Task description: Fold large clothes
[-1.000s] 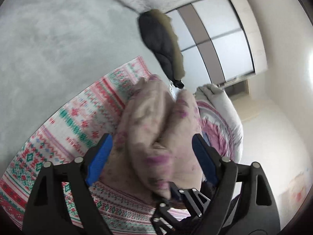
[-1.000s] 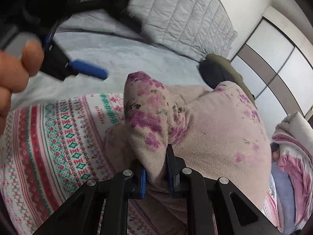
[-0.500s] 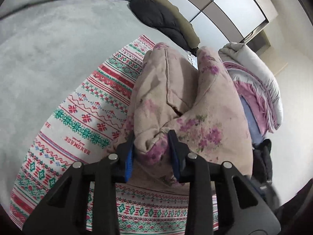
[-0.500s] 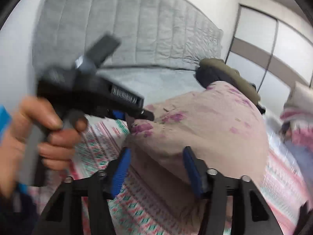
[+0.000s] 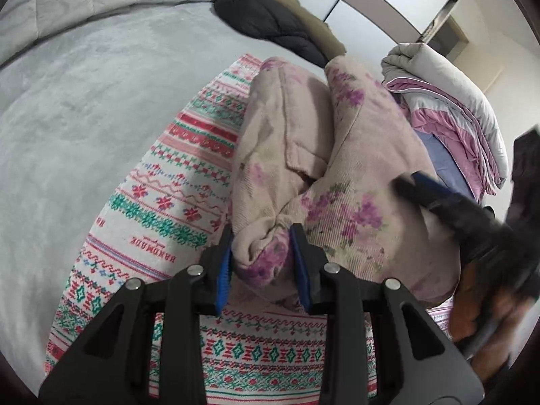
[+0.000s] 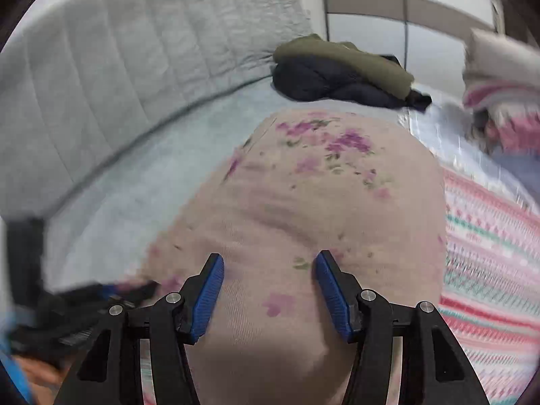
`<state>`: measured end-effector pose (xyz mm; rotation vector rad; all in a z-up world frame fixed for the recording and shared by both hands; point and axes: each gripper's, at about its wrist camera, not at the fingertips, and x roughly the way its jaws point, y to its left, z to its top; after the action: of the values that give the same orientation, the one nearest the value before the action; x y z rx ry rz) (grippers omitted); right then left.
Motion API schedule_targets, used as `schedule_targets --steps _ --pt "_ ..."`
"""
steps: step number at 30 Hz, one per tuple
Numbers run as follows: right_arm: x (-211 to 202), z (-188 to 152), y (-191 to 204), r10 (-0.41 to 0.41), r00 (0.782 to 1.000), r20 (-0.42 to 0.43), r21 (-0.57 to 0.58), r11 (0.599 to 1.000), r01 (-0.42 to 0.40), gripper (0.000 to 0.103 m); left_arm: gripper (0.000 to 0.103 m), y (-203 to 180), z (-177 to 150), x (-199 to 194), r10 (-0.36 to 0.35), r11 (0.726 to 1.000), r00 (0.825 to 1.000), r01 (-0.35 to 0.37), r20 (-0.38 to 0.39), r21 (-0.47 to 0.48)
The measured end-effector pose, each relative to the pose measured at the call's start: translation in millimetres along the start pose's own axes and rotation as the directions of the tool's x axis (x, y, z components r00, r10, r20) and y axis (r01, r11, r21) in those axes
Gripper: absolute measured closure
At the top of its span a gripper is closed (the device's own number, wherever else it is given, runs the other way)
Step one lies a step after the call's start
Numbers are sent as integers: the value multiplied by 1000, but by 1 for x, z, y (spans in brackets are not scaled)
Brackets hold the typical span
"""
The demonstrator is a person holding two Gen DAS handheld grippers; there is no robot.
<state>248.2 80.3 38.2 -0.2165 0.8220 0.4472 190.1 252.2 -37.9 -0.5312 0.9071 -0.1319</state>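
Observation:
A beige garment with purple flowers [image 5: 354,168] lies bunched on a red, green and white patterned blanket [image 5: 162,209]. My left gripper [image 5: 260,246] is shut on a thick fold at the garment's near end. In the left wrist view my right gripper [image 5: 438,195] shows as a blur at the right, held by a hand. In the right wrist view my right gripper [image 6: 269,263] stands open, its blue pads [image 6: 209,290] wide apart just above the garment [image 6: 320,202] and pressing on nothing. The left gripper [image 6: 101,293] is a dark blur at the lower left there.
The blanket lies on a grey bed [image 5: 84,118] with a quilted grey headboard [image 6: 118,67]. A dark and olive jacket [image 6: 337,74] lies at the far side. A folded pink and white quilt pile [image 5: 455,101] sits to the right. Wardrobe doors stand behind.
My left gripper has shut on the garment's fold and rolled. My right gripper has let go of the fold it pinched, opened, and drawn back and up over the garment.

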Motion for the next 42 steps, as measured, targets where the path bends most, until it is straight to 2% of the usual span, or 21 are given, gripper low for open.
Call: schedule_targets --steps 2,4,6,8,10,12,13,14,15,17,19,20,22,24,27,32,34,37,39,42 --pt "19 -18 21 -79 997 -18 -87 993 77 44 63 11 1 1 2 999 1000 -3 -26 -52" --pt "20 -31 31 -86 996 0 -106 991 85 44 62 23 3 -6 -25 994 1000 23 -19 -108" --pt "24 -35 33 -77 997 15 -102 992 79 44 62 27 5 -16 -16 990 999 20 31 -141" --pt "33 -30 28 -91 996 4 -84 992 91 44 62 23 5 -23 -15 991 997 25 79 -134" --pt "36 -19 27 -91 996 -16 -57 994 90 44 60 13 3 -22 -30 993 995 40 90 -108" --pt "34 -16 30 -97 995 -28 -58 994 96 43 60 3 2 -17 40 997 994 -33 103 -74" --pt "32 -14 29 -91 995 -29 -63 994 89 42 60 -4 2 -12 75 996 993 -70 91 -55" --pt "29 -10 25 -80 997 -21 -59 995 79 42 55 -9 1 -3 127 992 990 -126 68 -22" --pt "22 -8 22 -65 998 -9 -49 997 65 42 54 -11 1 3 149 989 988 -149 52 -4" --pt "-7 -3 2 57 998 18 33 998 -57 42 54 -13 1 6 152 988 988 -152 40 -4" --pt "-31 3 -19 125 990 72 101 986 -131 42 55 -12 1 3 152 988 988 -152 40 -2" --pt "-43 8 -33 101 989 104 126 985 -114 42 55 -11 1 3 148 989 988 -148 38 -5" --pt "-48 21 -56 47 992 114 165 984 -65 42 55 -8 0 5 141 990 990 -141 28 -14" --pt "-37 33 -75 35 997 68 201 978 -48 42 54 -6 0 4 135 991 991 -135 23 -19" --pt "5 60 -90 20 999 -39 229 973 -11 42 54 -8 -2 3 141 990 990 -140 23 -14" --pt "73 89 -70 3 992 -126 158 987 17 41 55 -11 -2 6 164 986 986 -164 18 -12" --pt "112 87 -57 -11 973 -229 106 994 36 40 55 -11 -2 9 204 979 979 -204 10 -5" --pt "155 76 -68 66 941 -331 172 985 -8 40 56 -14 -1 11 213 977 977 -213 12 -1" --pt "162 71 -74 98 937 -334 206 978 -29 40 56 -15 0 12 216 976 976 -216 10 -1" --pt "151 67 -76 98 952 -290 210 977 -36 40 56 -13 -1 13 215 977 977 -215 12 -1"
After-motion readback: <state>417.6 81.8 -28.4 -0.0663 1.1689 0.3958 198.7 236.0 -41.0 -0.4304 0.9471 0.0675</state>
